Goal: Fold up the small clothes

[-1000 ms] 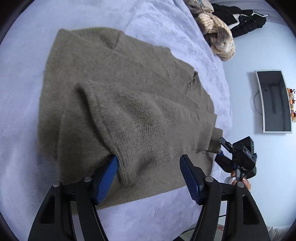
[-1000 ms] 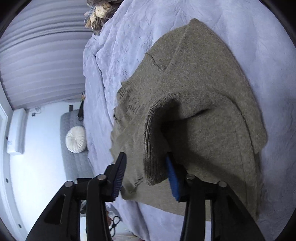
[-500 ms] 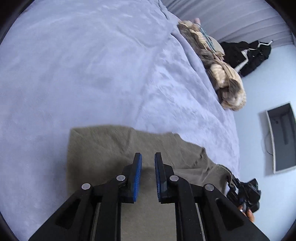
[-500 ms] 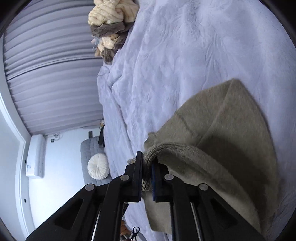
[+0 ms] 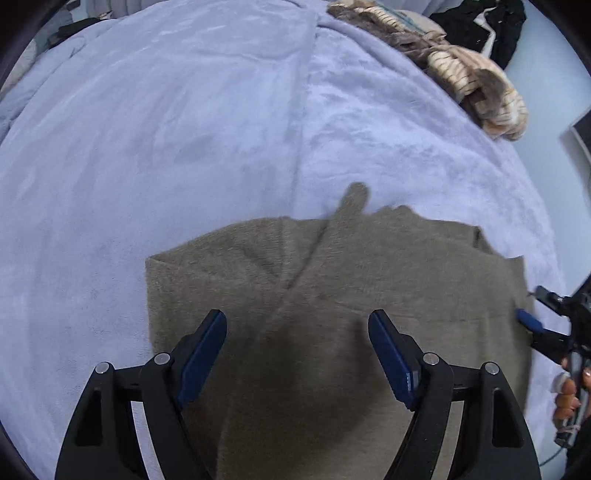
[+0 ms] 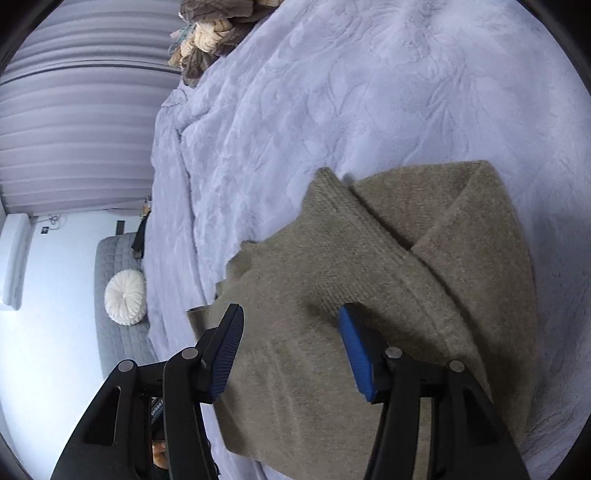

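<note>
You are working over a bed (image 5: 184,129) covered by a pale lilac plush blanket (image 6: 351,110), its nap soft and faintly embossed with a leafy pattern. In the right wrist view, far left, pleated grey curtains (image 6: 74,110) hang above a white wall, with a quilted grey sofa (image 6: 110,314) and a round white pleated cushion (image 6: 125,297) below. At the far end of the bed sits a heap of cream and brown knits (image 5: 476,81), chunky and ribbed; beyond it in the left wrist view lies a black garment (image 5: 480,26).

The sweater (image 5: 332,295) lies on the blanket in the near middle of the bed, right under both of your tools. It is olive-brown, fuzzy wool, folded into a rough rectangle. A ribbed band (image 6: 369,236) runs diagonally across its top, and one narrow end pokes past the far edge onto the blanket. The left corner looks square; the right edge is more ragged.

Your left gripper (image 5: 295,339) hangs over the sweater with its blue-padded jaws spread wide, holding nothing. Your right gripper (image 6: 291,332) is likewise wide apart above the right part of the sweater, gripping nothing; whether its pads touch the wool, you cannot tell. In the left wrist view it shows at the far right edge, beside the sweater's right border.
</note>
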Motion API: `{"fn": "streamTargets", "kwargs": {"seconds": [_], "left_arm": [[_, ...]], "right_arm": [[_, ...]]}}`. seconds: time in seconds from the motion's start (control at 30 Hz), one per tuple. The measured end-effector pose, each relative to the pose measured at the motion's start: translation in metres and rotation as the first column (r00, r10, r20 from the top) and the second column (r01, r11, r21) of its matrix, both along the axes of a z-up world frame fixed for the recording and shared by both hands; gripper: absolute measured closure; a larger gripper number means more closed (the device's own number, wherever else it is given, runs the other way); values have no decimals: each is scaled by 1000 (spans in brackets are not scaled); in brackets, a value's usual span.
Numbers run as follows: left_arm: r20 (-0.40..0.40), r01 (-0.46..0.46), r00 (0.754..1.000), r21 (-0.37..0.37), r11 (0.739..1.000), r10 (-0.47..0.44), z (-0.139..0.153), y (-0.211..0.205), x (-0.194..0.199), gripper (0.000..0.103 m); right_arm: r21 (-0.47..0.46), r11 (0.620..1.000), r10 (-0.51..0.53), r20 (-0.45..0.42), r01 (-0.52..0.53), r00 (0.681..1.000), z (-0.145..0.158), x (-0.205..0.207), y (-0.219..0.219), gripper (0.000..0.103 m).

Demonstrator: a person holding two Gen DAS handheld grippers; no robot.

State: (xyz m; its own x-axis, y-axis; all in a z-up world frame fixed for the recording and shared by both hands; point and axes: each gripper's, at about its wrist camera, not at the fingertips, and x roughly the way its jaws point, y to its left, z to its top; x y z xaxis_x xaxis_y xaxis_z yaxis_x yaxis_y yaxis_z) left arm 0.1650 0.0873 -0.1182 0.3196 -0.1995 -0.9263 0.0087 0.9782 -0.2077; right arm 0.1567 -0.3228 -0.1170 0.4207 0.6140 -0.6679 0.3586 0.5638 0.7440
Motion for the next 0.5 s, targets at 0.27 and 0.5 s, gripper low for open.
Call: {"fn": "streamTargets", "kwargs": {"seconds": [0.27, 0.5], "left_arm": [[0, -168, 986, 129, 977, 169, -9, 58, 6, 24], [-72, -104, 993, -81, 991, 99, 8, 88, -50, 24]], "right_arm": [[-93, 995, -39, -13, 37, 999, 3, -34, -30, 45], [-7, 1000, 23, 16, -23, 1000, 23, -95, -6, 38]]}}
